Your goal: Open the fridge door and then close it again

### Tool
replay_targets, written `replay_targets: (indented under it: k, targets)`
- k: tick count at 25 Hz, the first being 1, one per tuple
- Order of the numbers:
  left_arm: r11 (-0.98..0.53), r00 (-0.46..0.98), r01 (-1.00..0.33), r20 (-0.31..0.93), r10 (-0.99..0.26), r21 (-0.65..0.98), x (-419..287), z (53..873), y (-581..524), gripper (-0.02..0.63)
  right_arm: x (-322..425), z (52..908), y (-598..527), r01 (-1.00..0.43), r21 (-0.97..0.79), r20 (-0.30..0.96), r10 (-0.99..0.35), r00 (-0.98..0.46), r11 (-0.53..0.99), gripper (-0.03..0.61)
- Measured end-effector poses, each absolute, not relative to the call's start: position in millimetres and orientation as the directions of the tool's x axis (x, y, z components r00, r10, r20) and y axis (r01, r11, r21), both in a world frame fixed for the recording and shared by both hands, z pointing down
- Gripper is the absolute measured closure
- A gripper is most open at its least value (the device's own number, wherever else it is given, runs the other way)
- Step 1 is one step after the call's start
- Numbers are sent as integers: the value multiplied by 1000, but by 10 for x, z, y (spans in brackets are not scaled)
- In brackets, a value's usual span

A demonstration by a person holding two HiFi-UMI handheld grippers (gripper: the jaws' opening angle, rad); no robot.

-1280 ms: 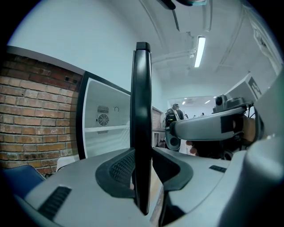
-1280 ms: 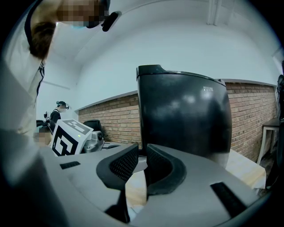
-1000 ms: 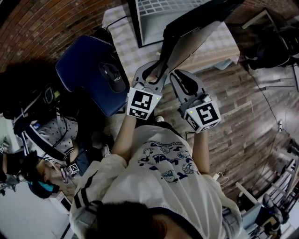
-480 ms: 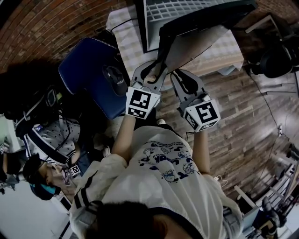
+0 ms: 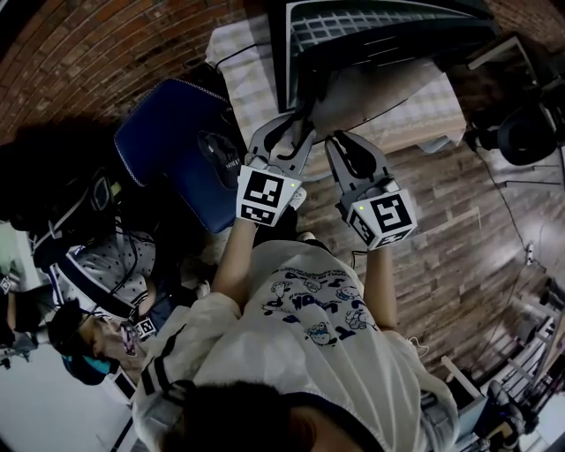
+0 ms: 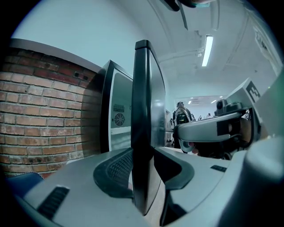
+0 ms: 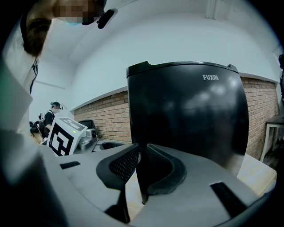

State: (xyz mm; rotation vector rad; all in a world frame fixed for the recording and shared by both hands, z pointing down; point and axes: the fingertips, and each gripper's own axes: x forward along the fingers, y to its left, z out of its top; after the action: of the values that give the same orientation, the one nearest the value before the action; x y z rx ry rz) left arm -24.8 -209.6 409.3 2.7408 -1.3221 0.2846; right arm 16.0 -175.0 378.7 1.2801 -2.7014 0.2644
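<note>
Head view: one black fridge (image 5: 371, 22) on checked tabletop (image 5: 243, 79), its single door (image 5: 380, 88) standing partly open. Two grippers raised at it. Left gripper (image 5: 296, 124) fingers clamped on door's free edge; panel seen edge-on between them in left gripper view. Right gripper (image 5: 340, 141) fingers pressed together on nothing, just beside the left one, pointed at glossy door face. One blue seat (image 5: 168, 150) left of tabletop.

head view: above, steeply down | gripper views: close, along own jaws | shared: fridge door (image 7: 186, 115)
</note>
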Motion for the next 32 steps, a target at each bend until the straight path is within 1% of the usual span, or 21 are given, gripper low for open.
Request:
replay_targets:
  k: [25, 32]
  targets:
    - [-596, 584, -803, 199, -787, -5, -603, 4092, -2805, 453, -76, 3838, -2454, -781, -125, 201, -755, -624, 612, 505]
    - [-598, 587, -801, 193, -786, 0, -622, 4082, -2845, 452, -150, 3846, -2561, -778, -128, 200, -753, -627, 615, 505]
